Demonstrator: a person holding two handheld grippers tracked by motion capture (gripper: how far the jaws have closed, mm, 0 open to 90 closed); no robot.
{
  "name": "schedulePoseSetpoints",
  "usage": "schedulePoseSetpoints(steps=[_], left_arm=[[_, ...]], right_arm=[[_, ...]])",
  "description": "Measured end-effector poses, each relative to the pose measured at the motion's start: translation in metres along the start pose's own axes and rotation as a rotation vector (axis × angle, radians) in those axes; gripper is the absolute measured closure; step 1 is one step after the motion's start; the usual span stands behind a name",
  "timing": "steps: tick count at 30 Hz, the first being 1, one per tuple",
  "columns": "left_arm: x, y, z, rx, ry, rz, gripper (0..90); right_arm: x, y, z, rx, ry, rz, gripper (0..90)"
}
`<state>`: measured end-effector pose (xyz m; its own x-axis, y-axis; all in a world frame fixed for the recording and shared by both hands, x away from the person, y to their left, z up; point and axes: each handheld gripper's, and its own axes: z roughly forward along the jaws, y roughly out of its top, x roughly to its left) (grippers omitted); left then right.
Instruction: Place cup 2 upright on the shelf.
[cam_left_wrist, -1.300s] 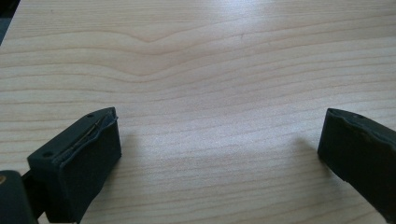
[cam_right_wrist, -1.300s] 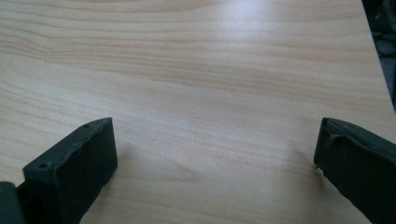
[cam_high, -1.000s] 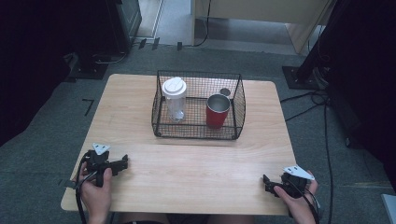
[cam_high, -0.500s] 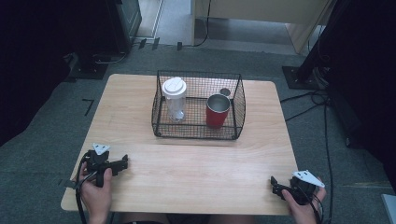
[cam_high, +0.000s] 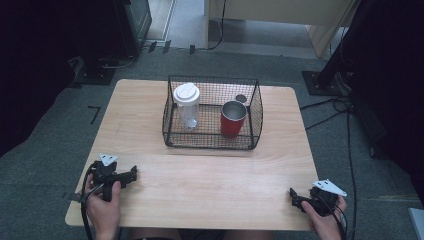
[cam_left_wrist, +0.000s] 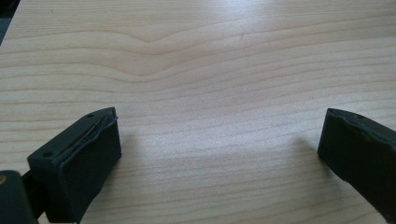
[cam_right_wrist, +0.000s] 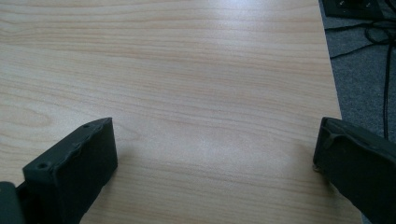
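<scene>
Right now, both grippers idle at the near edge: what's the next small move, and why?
Probably carry the right gripper forward toward the red cup in the wire basket. Its jaws stand open and empty, the cup is upright, and it's the item on that side.

You're working in what looks like a lab or test room — a small wooden table (cam_high: 200, 175) stands alone on grey carpet (cam_high: 45, 150), with cables (cam_high: 340, 107) trailing over the floor, dark stand bases (cam_high: 95, 72) at both sides, and black tape marks (cam_high: 95, 114) beside the table — nothing homely about it.
</scene>
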<state>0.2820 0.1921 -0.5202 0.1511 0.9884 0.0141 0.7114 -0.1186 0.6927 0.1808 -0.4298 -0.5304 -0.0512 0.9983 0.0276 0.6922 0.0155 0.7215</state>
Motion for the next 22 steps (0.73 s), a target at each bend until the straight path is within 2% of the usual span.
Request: schedulePoseSetpoints(steps=[22], left_arm=[[0.0000, 0.0002, 0.0001, -0.001, 0.000, -0.003, 0.0]], right_arm=[[0.0007, -0.0015, -0.0005, -0.009, -0.002, 0.005, 0.0]])
